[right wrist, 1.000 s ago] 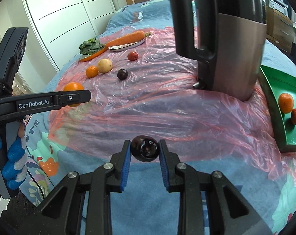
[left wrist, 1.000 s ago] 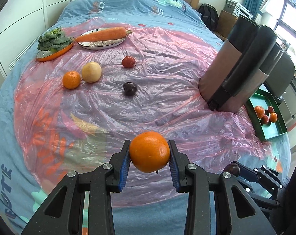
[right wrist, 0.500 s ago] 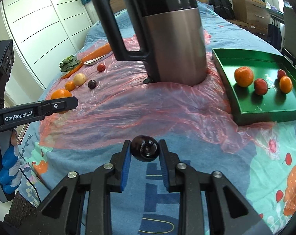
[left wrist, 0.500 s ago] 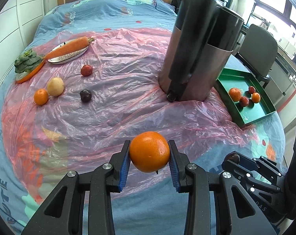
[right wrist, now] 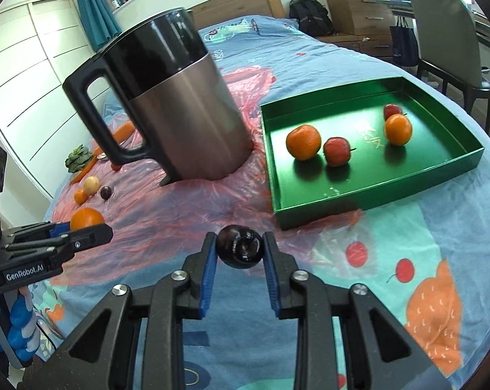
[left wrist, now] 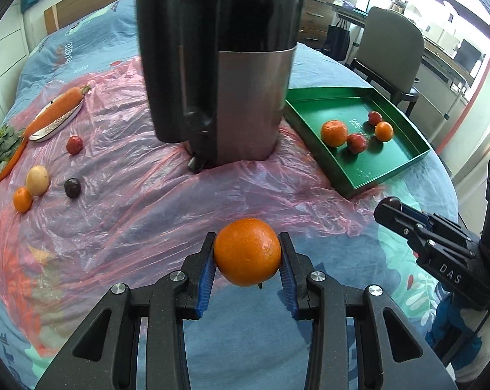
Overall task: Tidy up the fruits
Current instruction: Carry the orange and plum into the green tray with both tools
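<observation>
My left gripper (left wrist: 247, 256) is shut on a large orange (left wrist: 247, 251), held above the bed's near edge. My right gripper (right wrist: 239, 251) is shut on a dark plum (right wrist: 239, 249). A green tray (right wrist: 368, 191) lies ahead of it to the right and holds two oranges (right wrist: 303, 142) and two small red fruits (right wrist: 337, 151). The tray also shows in the left wrist view (left wrist: 355, 175). A small orange (left wrist: 22, 199), a yellow fruit (left wrist: 37, 180), a dark plum (left wrist: 72, 187) and a red fruit (left wrist: 74, 144) lie on the pink plastic sheet (left wrist: 141, 195) at the left.
A tall steel and black kettle (left wrist: 225, 74) stands mid-bed between the loose fruit and the tray. A carrot on a plate (left wrist: 58, 110) and a green vegetable (left wrist: 3, 144) lie at the far left. A chair (left wrist: 391, 52) stands beyond the tray.
Both grippers have swung right with their fruit. The kettle and the green tray now sit nearer and more central; the loose fruit has shifted to the left edge.
</observation>
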`<action>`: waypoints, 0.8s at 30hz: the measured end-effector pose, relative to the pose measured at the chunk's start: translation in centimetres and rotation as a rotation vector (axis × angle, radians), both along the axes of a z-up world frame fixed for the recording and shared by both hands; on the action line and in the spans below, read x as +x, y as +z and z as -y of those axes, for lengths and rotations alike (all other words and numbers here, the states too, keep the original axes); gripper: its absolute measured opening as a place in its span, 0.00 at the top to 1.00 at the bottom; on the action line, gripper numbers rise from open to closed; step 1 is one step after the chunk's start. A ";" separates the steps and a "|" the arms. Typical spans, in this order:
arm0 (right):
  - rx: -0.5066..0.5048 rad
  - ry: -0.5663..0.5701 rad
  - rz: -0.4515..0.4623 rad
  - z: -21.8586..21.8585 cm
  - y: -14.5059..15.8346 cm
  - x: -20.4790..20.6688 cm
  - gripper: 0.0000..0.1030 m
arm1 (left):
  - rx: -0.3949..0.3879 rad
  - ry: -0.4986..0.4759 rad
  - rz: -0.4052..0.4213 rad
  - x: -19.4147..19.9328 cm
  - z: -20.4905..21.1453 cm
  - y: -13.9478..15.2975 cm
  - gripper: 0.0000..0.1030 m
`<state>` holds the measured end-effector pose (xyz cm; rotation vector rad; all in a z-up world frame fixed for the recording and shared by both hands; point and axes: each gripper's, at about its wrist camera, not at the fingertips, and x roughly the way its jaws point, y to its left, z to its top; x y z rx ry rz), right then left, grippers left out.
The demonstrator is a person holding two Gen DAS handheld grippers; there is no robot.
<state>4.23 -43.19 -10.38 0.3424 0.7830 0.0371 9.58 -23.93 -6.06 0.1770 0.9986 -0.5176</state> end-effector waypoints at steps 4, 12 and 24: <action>-0.003 -0.043 0.018 2.4 0.4 0.6 0.62 | 0.001 -0.051 0.007 0.4 2.9 0.3 0.70; -0.020 -0.117 0.050 7.1 1.0 2.5 0.62 | -0.010 -0.137 0.026 2.1 8.6 0.9 0.70; -0.107 -0.239 0.074 15.2 1.8 5.5 0.62 | -0.016 -0.194 0.059 6.7 17.5 0.7 0.69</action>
